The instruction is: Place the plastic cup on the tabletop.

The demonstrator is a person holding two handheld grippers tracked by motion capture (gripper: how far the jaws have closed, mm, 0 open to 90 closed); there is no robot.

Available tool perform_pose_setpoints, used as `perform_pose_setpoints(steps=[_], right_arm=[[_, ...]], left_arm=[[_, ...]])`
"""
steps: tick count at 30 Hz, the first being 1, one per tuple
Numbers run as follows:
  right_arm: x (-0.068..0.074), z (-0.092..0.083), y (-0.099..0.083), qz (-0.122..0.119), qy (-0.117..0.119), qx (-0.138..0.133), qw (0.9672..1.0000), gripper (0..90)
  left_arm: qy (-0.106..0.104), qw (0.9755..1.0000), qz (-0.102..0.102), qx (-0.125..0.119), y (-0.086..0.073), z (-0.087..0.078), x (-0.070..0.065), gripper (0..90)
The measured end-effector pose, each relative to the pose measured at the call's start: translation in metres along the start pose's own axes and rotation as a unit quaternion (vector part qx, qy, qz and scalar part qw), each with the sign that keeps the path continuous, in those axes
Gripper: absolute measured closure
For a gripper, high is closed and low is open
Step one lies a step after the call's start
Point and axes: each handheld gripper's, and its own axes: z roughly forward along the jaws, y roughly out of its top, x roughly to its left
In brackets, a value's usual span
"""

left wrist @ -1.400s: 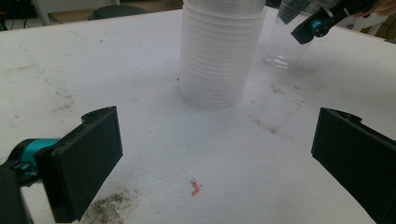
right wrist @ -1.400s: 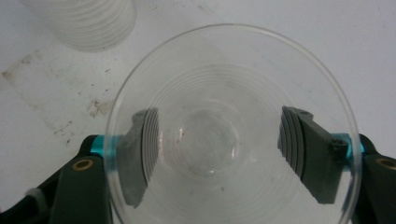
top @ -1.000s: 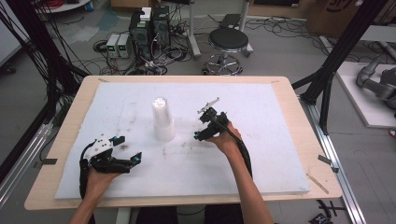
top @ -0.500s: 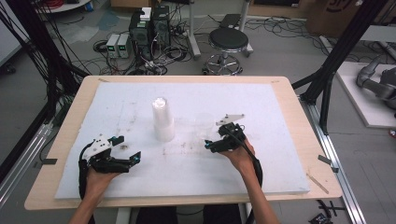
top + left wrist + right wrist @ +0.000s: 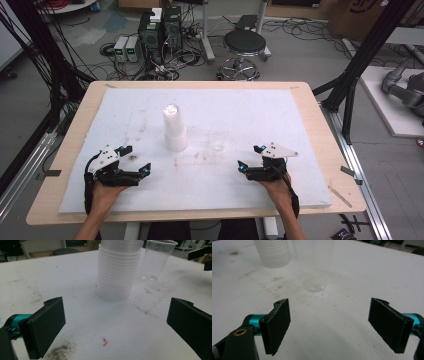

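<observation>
Right gripper (image 5: 249,158) has been drawn back toward table's (image 5: 320,132) near edge, jaws apart, empty; single clear cup (image 5: 218,143) left beside cup stack (image 5: 174,128). Left gripper (image 5: 136,160) held open.

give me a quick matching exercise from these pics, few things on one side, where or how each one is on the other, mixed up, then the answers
Things:
1. stack of cups
2. single clear cup
3. left gripper
4. right gripper

Places or states:
A. open, near the board's right front
B. upright and alone, just right of the stack
C. open, near the board's left front
D. nested tall, mid-board left of centre

Pairs: 1-D, 2-B, 3-C, 4-A
</observation>
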Motion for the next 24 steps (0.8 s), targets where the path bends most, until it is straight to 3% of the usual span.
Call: perform_pose_setpoints(steps=[1,2,5,13,24], right_arm=[[-0.0029,-0.0029,-0.0091,0.020,-0.010,-0.023,0.9995,20.3],[-0.0033,-0.0040,-0.0116,0.028,-0.013,-0.027,0.9992,20.7],[-0.0040,-0.0068,-0.0141,0.033,-0.023,-0.046,0.9981,20.8],[-0.0059,-0.0065,-0.0148,0.045,-0.022,-0.042,0.9978,20.7],[-0.0024,-0.0069,-0.0150,0.032,-0.029,-0.037,0.9984,20.7]], left_arm=[[0.001,1.0000,0.001,0.000,0.0000,-0.0003,-0.0001,1.8],[0.001,1.0000,0.001,0.000,0.0000,-0.0003,-0.0001,1.8],[-0.001,1.0000,-0.001,-0.005,-0.0007,-0.0018,0.0003,1.8],[0.000,0.9999,-0.009,-0.010,-0.0011,-0.0027,0.0006,1.8],[0.002,0.9999,-0.009,-0.011,-0.0014,-0.0035,0.0008,1.8]])
